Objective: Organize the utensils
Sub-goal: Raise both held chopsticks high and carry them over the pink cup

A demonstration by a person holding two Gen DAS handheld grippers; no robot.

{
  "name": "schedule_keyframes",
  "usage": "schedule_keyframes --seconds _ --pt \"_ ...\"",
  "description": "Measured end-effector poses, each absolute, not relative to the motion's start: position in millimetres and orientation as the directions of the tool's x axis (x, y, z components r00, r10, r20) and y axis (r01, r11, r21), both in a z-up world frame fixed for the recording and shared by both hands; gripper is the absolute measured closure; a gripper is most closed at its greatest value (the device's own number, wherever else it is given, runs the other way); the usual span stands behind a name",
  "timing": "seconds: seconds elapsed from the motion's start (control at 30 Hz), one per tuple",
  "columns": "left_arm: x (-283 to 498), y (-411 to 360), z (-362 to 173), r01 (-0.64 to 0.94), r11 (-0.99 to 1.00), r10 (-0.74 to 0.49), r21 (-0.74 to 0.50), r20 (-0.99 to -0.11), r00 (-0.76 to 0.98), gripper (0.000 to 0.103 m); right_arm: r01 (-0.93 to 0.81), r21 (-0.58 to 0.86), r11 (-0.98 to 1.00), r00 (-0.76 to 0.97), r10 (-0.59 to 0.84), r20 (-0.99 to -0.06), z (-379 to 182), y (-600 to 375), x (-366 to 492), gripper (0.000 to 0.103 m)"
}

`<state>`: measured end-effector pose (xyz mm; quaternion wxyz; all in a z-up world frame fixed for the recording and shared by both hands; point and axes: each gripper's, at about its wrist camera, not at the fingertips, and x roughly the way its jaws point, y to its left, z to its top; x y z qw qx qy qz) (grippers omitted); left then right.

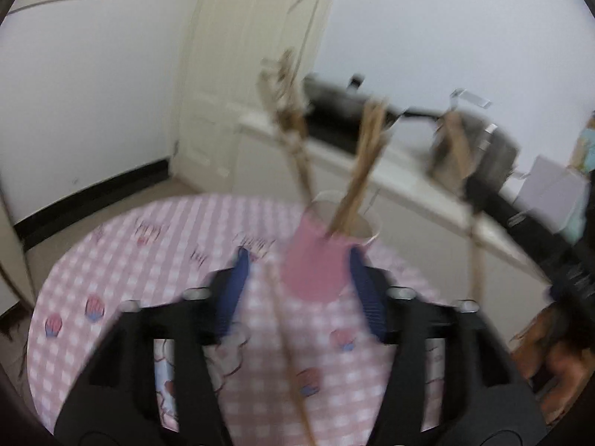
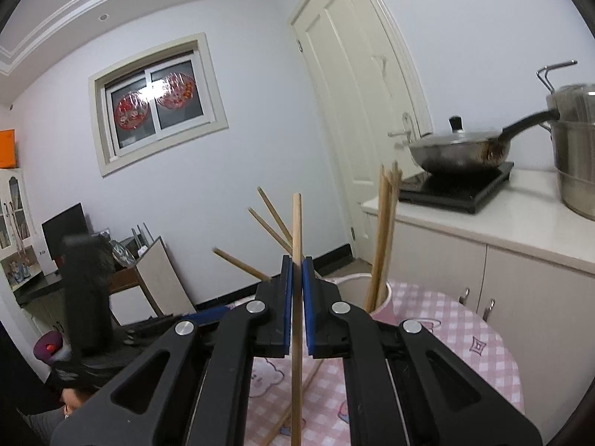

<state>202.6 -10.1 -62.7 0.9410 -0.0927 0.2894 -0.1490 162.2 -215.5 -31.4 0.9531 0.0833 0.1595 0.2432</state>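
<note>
My left gripper [image 1: 297, 260] is open, and its blue pads [image 1: 238, 290] flank a pink cup [image 1: 316, 264] on the checked tablecloth without pressing on it. Wooden chopsticks [image 1: 357, 182] stand in that cup, some leaning left. One loose chopstick [image 1: 290, 353] lies on the cloth between my left fingers. My right gripper [image 2: 296, 262] is shut on a single upright chopstick [image 2: 296, 223], just left of the cup [image 2: 383, 297] and above the table. More chopsticks [image 2: 273, 219] fan out behind my right fingers, their lower ends hidden. The left wrist view is blurred.
The round table [image 2: 483, 334] wears a pink checked cloth. Behind it runs a white counter [image 2: 502, 219] with a hob, a lidded wok [image 2: 457, 148] and a steel pot [image 2: 574, 156]. A cream door [image 2: 357, 111] lies beyond. A dark blurred shape [image 2: 85, 290] fills the left.
</note>
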Motion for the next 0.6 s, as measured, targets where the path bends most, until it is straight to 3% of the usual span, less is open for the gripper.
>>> schedule_keyframes --seconds 0.2,0.3,0.33,0.6 --pt "234.5 -28.5 -108.5 0.191 0.966 -0.258 -0.175 -0.690 0.676 0.047 -0.425 0.255 0.868 0.820 0.489 -0.298 -45.7 -219.6 166.4 0.099" --pt "253.2 -35.9 -128.8 0.173 0.971 -0.238 -0.166 -0.764 0.599 0.062 -0.419 0.262 0.869 0.815 0.487 -0.315 -50.6 -220.9 169.6 0.099" --pt "259.2 -38.8 -134.9 0.174 0.972 -0.233 -0.161 -0.784 0.575 0.062 -0.418 0.264 0.869 0.813 0.488 -0.319 -51.1 -221.6 170.9 0.099" --pt "282.5 -57.6 -153.8 0.172 0.983 -0.138 -0.060 -0.862 0.487 0.066 -0.409 0.277 0.870 0.801 0.487 -0.348 -58.3 -225.1 176.8 0.099"
